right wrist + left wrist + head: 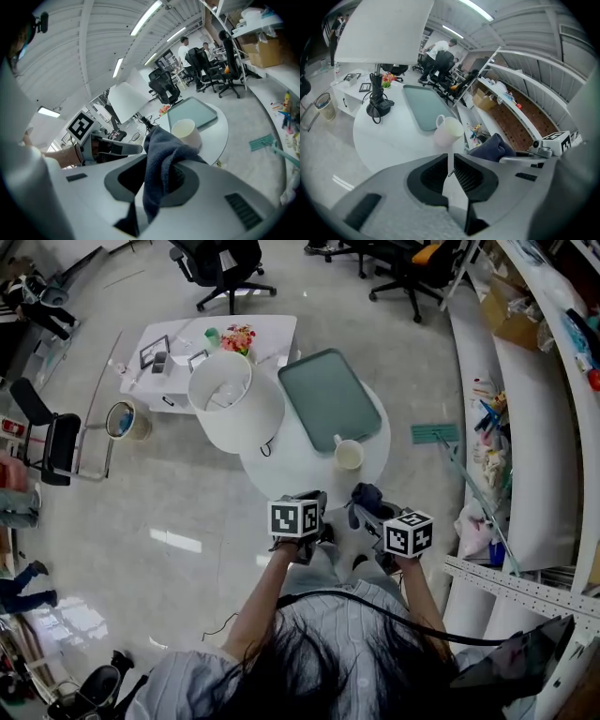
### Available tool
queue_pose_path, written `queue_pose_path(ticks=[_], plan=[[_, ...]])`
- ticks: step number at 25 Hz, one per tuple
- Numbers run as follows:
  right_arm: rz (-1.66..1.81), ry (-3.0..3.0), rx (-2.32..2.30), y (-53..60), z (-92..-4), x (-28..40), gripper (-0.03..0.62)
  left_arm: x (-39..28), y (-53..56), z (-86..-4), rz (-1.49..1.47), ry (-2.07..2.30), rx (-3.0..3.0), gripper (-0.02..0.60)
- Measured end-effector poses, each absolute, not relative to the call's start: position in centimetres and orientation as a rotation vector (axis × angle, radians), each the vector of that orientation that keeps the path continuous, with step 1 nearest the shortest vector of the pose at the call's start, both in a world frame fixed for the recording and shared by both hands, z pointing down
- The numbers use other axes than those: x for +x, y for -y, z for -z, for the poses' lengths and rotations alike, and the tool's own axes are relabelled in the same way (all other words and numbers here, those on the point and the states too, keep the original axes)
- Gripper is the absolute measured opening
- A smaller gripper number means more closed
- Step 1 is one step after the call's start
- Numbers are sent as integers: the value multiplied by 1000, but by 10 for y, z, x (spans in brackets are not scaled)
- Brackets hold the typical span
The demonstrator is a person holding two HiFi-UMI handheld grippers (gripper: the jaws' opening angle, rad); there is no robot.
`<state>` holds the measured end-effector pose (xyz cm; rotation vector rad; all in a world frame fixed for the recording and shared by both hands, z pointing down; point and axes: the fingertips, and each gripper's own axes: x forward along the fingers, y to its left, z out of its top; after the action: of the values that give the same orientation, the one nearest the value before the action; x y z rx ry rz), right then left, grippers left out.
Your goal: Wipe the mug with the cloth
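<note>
Mug (349,455) stands upright on the round white table (281,470), near its front edge and just beside the near corner of the green tray (328,395), handle turned toward the tray. It lies just ahead of the right gripper (373,510), whose jaws are clamped on the dark cloth (367,495) (a bunch stands up above them). The left gripper (314,501), jaws nearly together and empty, hangs alongside, a little farther from the mug.
</note>
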<state>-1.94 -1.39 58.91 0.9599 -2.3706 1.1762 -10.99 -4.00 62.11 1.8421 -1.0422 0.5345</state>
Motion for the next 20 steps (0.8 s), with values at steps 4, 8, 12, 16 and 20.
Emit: queue_pose_path(ticks=[4, 8, 12, 16, 20], plan=[[-1162, 2385, 926, 3, -586, -17, 80, -106, 29, -616, -553, 1059, 1860, 52], [-1153, 2403, 892, -13, -583, -6, 80, -84, 14, -608, -541, 1063, 1878, 52], [-1142, 2425, 856, -32, -579, 10, 80, -57, -8, -598, -548, 1068, 1912, 52], [-1114, 2453, 822, -52, -576, 21, 80, -40, -35, -596, -565, 1084, 1936, 52], [-1106, 2471, 779, -77, -574, 29, 80, -31, -69, -594, -562, 1113, 1922, 52]])
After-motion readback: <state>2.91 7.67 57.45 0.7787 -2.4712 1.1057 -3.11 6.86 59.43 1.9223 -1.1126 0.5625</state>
